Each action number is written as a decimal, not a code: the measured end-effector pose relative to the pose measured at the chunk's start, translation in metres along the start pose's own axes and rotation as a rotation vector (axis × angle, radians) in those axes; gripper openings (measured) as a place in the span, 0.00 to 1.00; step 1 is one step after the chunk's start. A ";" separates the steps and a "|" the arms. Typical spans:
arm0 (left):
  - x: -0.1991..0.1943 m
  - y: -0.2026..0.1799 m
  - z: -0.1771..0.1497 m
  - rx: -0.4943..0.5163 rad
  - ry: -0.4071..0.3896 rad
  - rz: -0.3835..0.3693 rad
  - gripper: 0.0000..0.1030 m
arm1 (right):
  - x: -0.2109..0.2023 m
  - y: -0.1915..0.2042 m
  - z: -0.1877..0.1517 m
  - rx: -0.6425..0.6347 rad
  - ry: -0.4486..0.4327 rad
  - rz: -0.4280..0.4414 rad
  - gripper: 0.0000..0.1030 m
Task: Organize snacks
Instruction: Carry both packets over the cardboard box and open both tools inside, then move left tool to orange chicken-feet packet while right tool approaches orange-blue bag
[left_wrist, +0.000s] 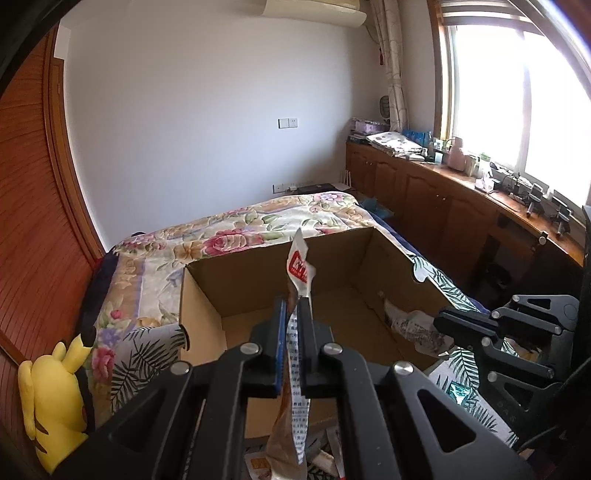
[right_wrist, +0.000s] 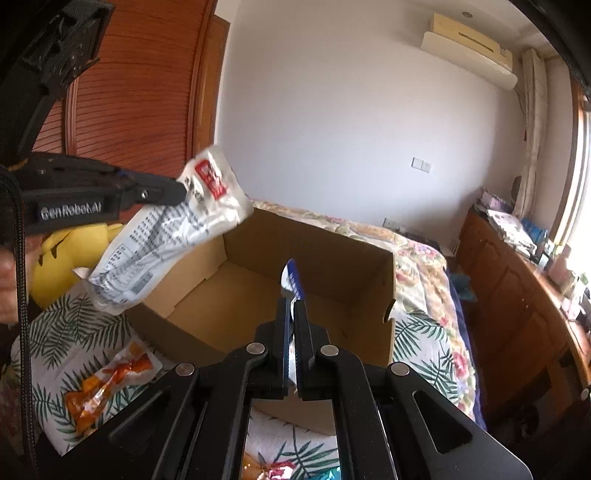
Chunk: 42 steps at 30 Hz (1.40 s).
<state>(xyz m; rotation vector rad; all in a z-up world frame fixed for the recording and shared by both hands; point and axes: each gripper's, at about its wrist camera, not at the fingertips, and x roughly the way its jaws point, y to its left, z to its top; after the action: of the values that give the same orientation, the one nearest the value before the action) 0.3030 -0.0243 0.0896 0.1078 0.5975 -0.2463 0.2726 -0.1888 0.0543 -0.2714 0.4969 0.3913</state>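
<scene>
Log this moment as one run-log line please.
left gripper: shut on white snack packet | right gripper: shut on blue-white packet | cardboard box: open

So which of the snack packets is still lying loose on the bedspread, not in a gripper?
The orange packet beside the cardboard box. The white red-label packet is in the left gripper, the blue-and-white one in the right gripper.

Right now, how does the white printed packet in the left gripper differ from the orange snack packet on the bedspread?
The white printed packet with a red label is clamped in the left gripper and held above the cardboard box; the orange snack packet lies flat on the leaf-print bedspread. The white packet looks larger. Both are still outside the box.
</scene>
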 end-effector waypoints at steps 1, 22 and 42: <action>0.002 -0.001 0.001 0.001 0.004 0.003 0.02 | 0.003 0.000 0.001 0.006 0.003 -0.002 0.00; -0.036 -0.001 -0.041 -0.033 -0.009 -0.084 0.20 | -0.030 0.008 -0.031 0.117 -0.032 0.093 0.19; -0.061 -0.016 -0.147 0.023 0.069 -0.138 0.25 | -0.055 0.035 -0.125 0.169 0.060 0.108 0.47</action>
<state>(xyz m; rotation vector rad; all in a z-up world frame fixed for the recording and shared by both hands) 0.1706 -0.0031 0.0032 0.0979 0.6713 -0.3844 0.1620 -0.2175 -0.0288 -0.0936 0.6014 0.4448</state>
